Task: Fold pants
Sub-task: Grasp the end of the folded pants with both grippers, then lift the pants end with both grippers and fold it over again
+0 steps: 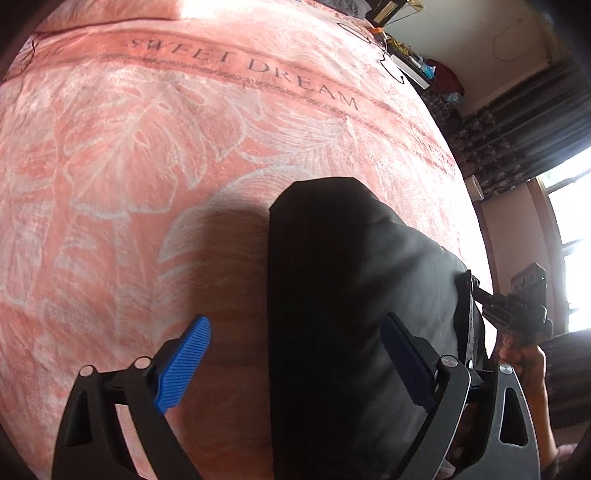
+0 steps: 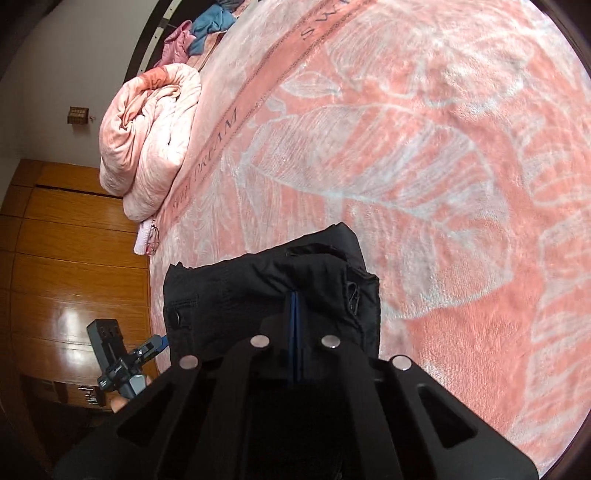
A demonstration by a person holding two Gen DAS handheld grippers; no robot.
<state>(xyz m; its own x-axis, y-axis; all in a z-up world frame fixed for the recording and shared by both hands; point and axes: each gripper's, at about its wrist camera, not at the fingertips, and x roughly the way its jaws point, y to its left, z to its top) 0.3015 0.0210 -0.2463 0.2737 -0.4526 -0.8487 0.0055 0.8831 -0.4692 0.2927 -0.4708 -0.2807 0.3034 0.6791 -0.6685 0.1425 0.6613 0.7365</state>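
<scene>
Right wrist view: the right tongs [image 2: 295, 314] are pressed together, their blue pads meeting on a fold of the black pants [image 2: 266, 284], so the cloth is pinched between them. The garment bunches around the tips, with a button on its left part and a seam edge at right, and it lies at the near edge of the bed, on a pink blanket [image 2: 424, 166] printed with pale leaf outlines and a band reading "SWEET DREAM". A rolled pink quilt [image 2: 147, 136] sits at the far left edge of the bed, with blue and pink clothes [image 2: 199, 26] beyond it, and a wooden floor [image 2: 74, 240] lies to the left. From the left wrist view, the left tongs [image 1: 295, 362] stand wide apart, one blue pad [image 1: 184, 365] over bare blanket and the other over the pants, which run as a dark folded strip between the fingers without being gripped. At the right edge a hand [image 1: 524, 365] holds the other tool, near dark patterned curtains [image 1: 517, 140] and a bright window [image 1: 572, 221].
</scene>
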